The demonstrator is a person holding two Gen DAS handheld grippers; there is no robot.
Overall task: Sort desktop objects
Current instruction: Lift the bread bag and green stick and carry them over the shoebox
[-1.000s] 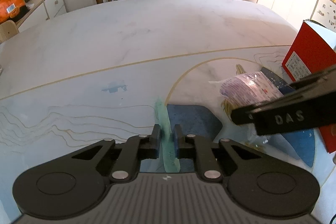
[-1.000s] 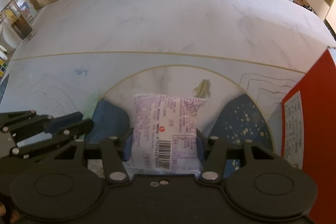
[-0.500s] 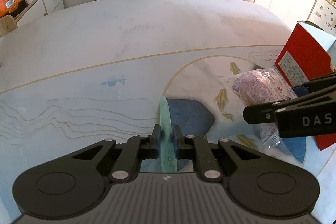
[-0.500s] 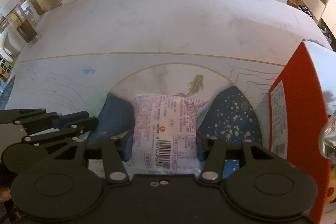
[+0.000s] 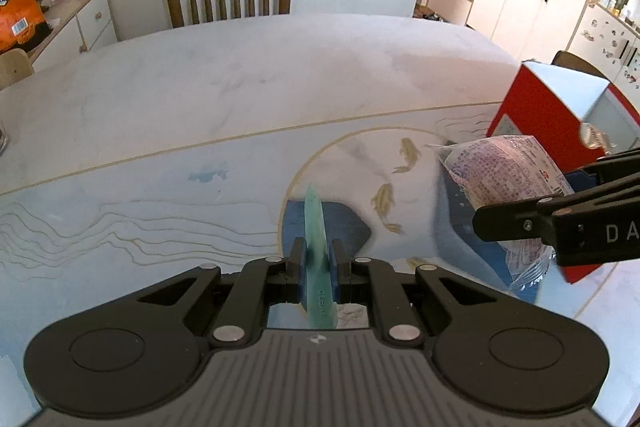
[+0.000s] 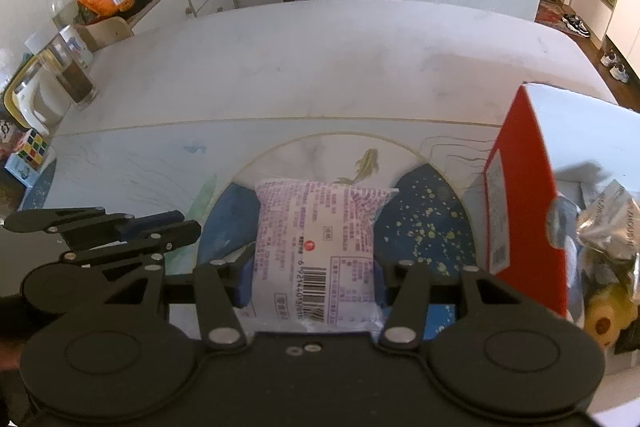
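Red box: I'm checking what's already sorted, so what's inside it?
Through the red box opening, a silver foil packet and something yellow show; the wall hides the rest.

Our left tool (image 5: 318, 259) pinches tight, tilted down; our right tool (image 6: 314, 281), just beside it, grips wider, also tilted down.

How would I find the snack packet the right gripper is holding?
Look near the red box on the table's right side. Beside it, the right gripper clamps a puffy packet, the only one with purple print and a barcode.
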